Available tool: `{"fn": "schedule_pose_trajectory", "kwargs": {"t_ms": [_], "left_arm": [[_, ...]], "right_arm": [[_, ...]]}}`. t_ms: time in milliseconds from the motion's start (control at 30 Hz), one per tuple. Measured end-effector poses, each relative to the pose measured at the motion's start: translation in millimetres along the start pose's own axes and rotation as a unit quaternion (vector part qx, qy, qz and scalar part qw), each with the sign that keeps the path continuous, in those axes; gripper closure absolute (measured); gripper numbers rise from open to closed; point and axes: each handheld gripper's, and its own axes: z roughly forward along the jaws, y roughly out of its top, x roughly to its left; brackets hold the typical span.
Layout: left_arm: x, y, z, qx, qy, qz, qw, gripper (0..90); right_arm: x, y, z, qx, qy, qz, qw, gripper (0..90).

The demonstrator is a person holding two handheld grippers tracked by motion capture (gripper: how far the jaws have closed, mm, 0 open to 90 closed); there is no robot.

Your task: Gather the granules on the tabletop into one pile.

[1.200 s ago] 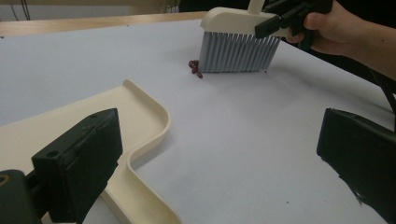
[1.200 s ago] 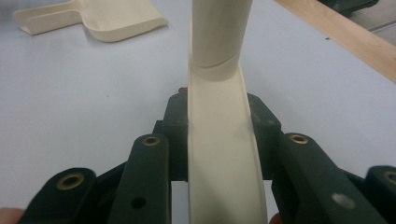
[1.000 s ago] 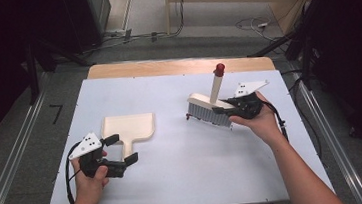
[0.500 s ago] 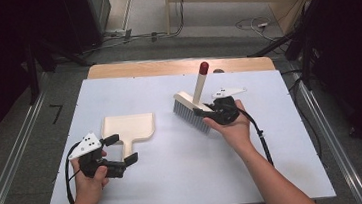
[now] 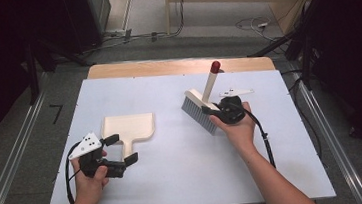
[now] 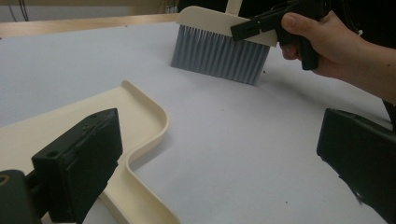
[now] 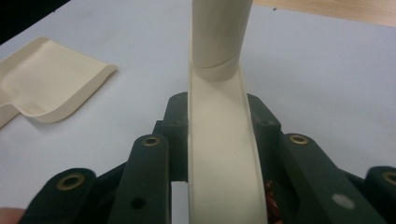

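A cream dustpan (image 5: 128,127) lies flat at the table's left, its short handle pointing toward the person. My left gripper (image 5: 119,150) is open, its jaws standing wide on either side of that handle without touching it. In the left gripper view (image 6: 219,144) the dustpan (image 6: 130,105) runs past the left jaw. My right gripper (image 5: 215,111) is shut on a brush (image 5: 197,111) with grey bristles and a red-tipped cream handle (image 5: 212,79), bristles down on the table. The right gripper view (image 7: 219,121) shows the brush's cream back (image 7: 224,158) clamped between the jaws, with the dustpan (image 7: 51,84) off to the left.
The white tabletop (image 5: 176,183) has a wooden strip (image 5: 165,67) along its far edge. Open surface lies between dustpan and brush (image 6: 219,56). Cables trail from both grippers, and metal rails (image 5: 9,163) run on the floor beside the table.
The right hand has carried the brush leftward and lower, closer to the dustpan, turning its bristles toward it. The left hand and dustpan have stayed put.
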Motion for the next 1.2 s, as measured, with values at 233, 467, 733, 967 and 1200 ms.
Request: {"fn": "schedule_pose_trajectory", "kwargs": {"t_ms": [233, 467, 733, 967, 1200], "left_arm": [[-0.1, -0.3, 0.3, 0.001, 0.001, 0.000, 1.0000, 0.6], [0.0, 0.0, -0.2, 0.000, 0.000, 0.000, 1.0000, 0.6], [-0.6, 0.2, 0.8, -0.001, -0.001, 0.000, 1.0000, 0.6], [-1.4, 0.6, 1.6, 0.002, 0.000, 0.001, 1.0000, 0.6], [-1.7, 0.9, -0.4, -0.001, 0.000, 0.003, 1.0000, 0.6]], "right_arm": [[1.3, 3.0, -9.5, -0.012, 0.015, -0.004, 0.9998, 65.2], [-4.7, 8.8, -40.8, -0.055, -0.029, -0.003, 0.9980, 65.2], [-36.3, -12.8, -59.1, -0.047, -0.137, 0.040, 0.9886, 65.1], [-25.9, -32.8, -54.6, -0.035, -0.225, 0.029, 0.9733, 65.1], [0.4, -28.8, -38.0, -0.027, -0.246, 0.015, 0.9689, 65.2]]}}
